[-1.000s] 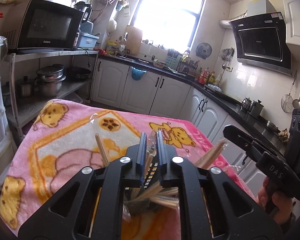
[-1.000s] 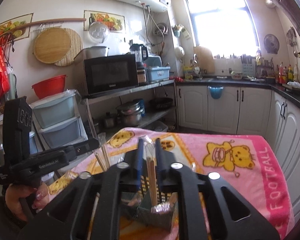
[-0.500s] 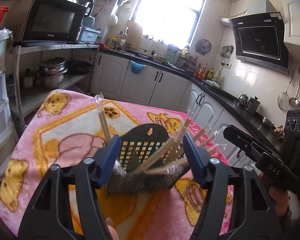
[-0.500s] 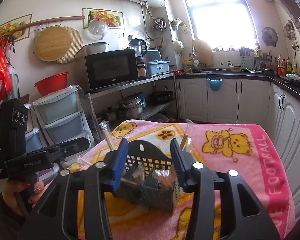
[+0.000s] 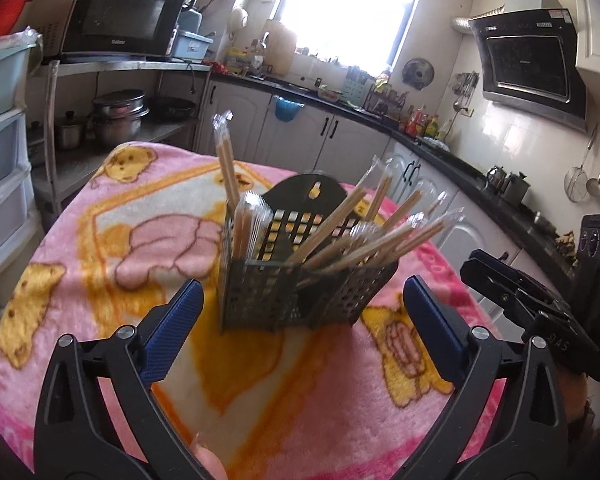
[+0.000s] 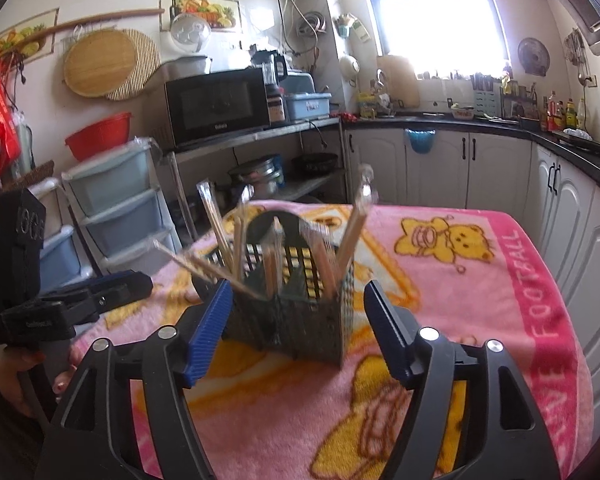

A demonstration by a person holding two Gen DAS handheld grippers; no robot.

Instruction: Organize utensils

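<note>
Left gripper (image 5: 302,300): jaws spread wide, just been opening, nothing between the blue pads, which touch nothing. Right gripper (image 6: 298,312): jaws apart, likewise just been opening, empty. Dark perforated utensil caddy (image 5: 300,292): stands upright on the blanket just ahead of both sets of jaws, centred between the left pair, its arched back plate with a hanging hole on the far side. Wrapped wooden chopsticks (image 5: 364,240): bundled in the caddy's compartments; several lean out toward the right jaw in the left view, others stand near upright by the left wall. Pink blanket (image 6: 500,280): covers the table below the jaws, printed with yellow bears and the word "FOOTBALL" along its darker pink border, beyond the right jaw in the right view. Black microwave (image 6: 218,106): on a metal shelf far ahead, above the left jaw; brand lettering too small to read. The grippers' own markings are blurred and unreadable.
</note>
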